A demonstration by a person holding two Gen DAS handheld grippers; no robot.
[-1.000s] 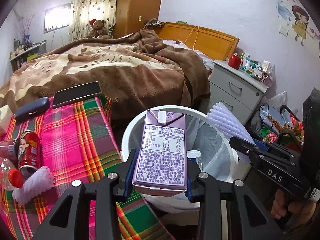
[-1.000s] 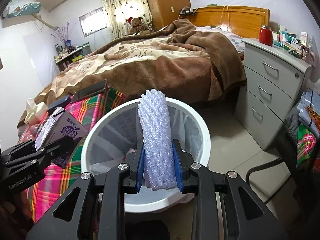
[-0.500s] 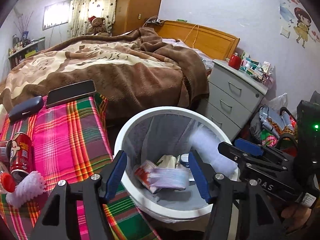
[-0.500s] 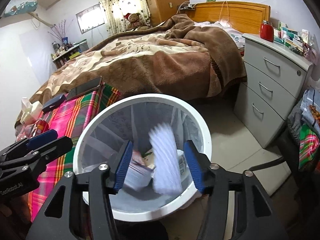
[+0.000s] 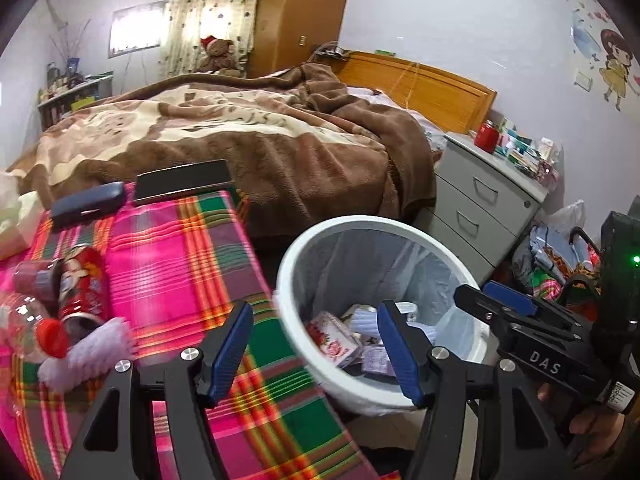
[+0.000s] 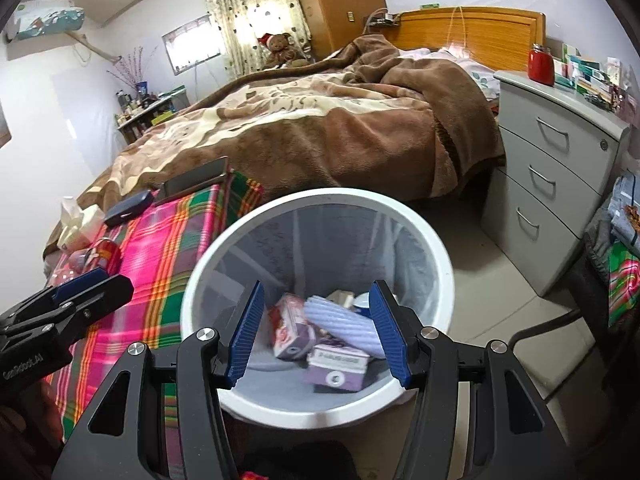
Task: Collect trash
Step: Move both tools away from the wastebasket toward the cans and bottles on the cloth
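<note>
Both jaws have just been opening. The right gripper (image 6: 316, 330) hangs spread and empty above the white bin (image 6: 440, 264), where the foam net (image 6: 344, 322) and purple carton (image 6: 338, 366) lie. The left gripper (image 5: 316, 354), also released, straddles the bin's rim beside the plaid cloth (image 5: 180, 248), probably without touching it.

"DAS" on right gripper (image 5: 496, 300); "GenRobot.AI" on left gripper (image 6: 92, 280).

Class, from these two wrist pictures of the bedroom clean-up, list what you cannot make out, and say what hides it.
- Bottle, left wrist view: cut off by the picture edge.
- Purple carton print, right wrist view: blurred.
- Bin bottom, both views: covered by trash.
- Nightstand clutter: too small to identify.
</note>
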